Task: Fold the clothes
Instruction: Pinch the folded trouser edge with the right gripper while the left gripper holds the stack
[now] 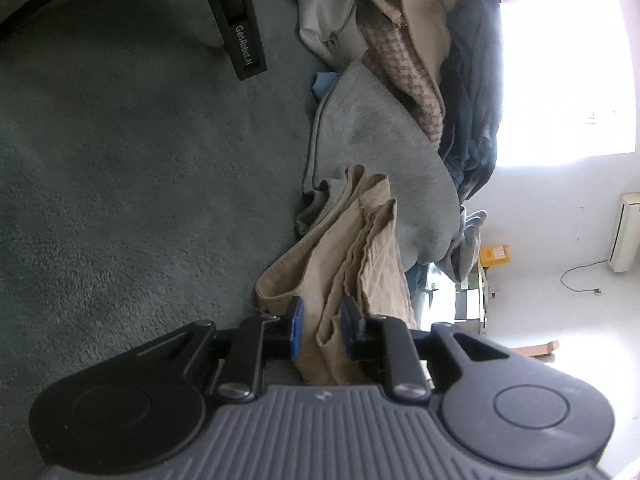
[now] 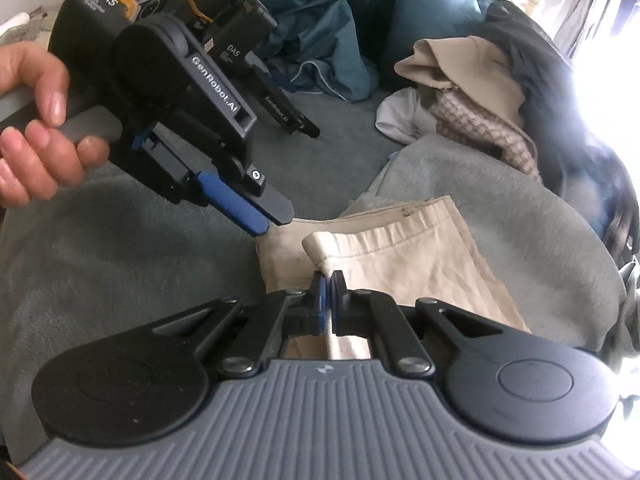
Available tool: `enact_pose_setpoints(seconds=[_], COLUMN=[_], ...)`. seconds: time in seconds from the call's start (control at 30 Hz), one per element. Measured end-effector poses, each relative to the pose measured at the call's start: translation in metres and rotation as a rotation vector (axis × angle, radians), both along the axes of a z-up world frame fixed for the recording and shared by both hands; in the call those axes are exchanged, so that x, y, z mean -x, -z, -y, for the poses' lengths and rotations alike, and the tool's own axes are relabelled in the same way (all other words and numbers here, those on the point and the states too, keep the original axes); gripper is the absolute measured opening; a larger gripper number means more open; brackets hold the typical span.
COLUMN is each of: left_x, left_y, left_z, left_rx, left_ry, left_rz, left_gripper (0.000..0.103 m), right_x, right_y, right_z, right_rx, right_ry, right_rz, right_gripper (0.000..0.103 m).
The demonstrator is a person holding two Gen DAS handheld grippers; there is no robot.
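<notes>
The beige garment [image 2: 384, 252], which looks like thin woven cotton trousers, lies partly folded on a grey blanket [image 2: 500, 216] spread over the bed, just beside a heap of unsorted clothes [image 2: 468, 92]. It looks light and limp: creases run along the layers and the hemmed edge curls up, so it will likely sag and slide wherever it is not supported, and stacked layers may shift against each other. The stitched hem is the firmest place to take it, and pinching through all layers at a corner should keep the fold together. The right gripper [image 2: 329, 280] has its jaws pressed together on a rolled fold of the hem. The left gripper [image 1: 322, 320], held in a hand [image 2: 36, 128], has its jaws narrowly spread with bunched layers [image 1: 340, 280] running between them; the blue pads [image 1: 297, 320] do not seem to press the cloth yet. A grip at two well-separated points would probably let the cloth be carried flat.
</notes>
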State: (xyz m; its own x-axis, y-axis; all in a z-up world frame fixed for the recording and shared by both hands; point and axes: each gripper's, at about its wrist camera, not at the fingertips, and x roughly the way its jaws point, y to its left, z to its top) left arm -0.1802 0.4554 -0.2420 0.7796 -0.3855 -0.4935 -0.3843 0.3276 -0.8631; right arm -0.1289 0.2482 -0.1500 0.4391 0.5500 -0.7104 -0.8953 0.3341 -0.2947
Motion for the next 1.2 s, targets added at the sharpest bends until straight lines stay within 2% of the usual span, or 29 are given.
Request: enact_pose_setpoints(seconds=[0.07,0.23,0.33,0.4,0.47,0.73,0.87,0.97,1.03,1.2], left_x=[0.000,0.001,0.003,0.003,0.004,0.005,0.003,0.003,0.005,0.009], left_y=[-0.001,-0.009,-0.014,-0.016,-0.018,-0.025,-0.026,-0.026,-0.026,-0.026], left_z=[0.001,0.003,0.004,0.003,0.003,0.004,0.001,0.000,-0.002,-0.006], left_rx=[-0.007,-0.025,-0.031,-0.036,-0.040,-0.056,-0.061,-0.065,-0.064,-0.062], left_ry=[0.005,0.017,0.016,0.014,0.013,0.023,0.021,0.011,0.001,-0.024], left_rz=[-0.004,-0.005,-0.005,-0.008,-0.010,-0.016,-0.018,-0.021,-0.026,-0.031], left_gripper=[0.021,0.022,0.022,0.022,0.023,0.024,0.024,0.024,0.024,0.024], right_x=[0.003,0.013,0.013,0.015,0.018,0.007,0.007,0.004,-0.005,-0.038], right_y=[0.004,0.011,0.010,0.013,0.016,0.018,0.024,0.022,0.015,-0.021], right_z=[-0.002,-0.008,-0.008,-0.010,-0.013,-0.019,-0.022,-0.022,-0.018,-0.003], right_rx=[0.020,0.064,0.058,0.064,0.068,0.038,0.061,0.052,0.007,-0.195], right_ry=[-0.002,-0.023,-0.014,-0.022,-0.037,0.018,0.001,0.022,0.074,0.259], right_rz=[-0.019,0.014,-0.007,-0.003,0.015,0.010,0.024,0.011,-0.034,-0.198], right_gripper=[0.002,0.006,0.015,0.029,0.031,0.027,0.026,0.011,0.008,0.007])
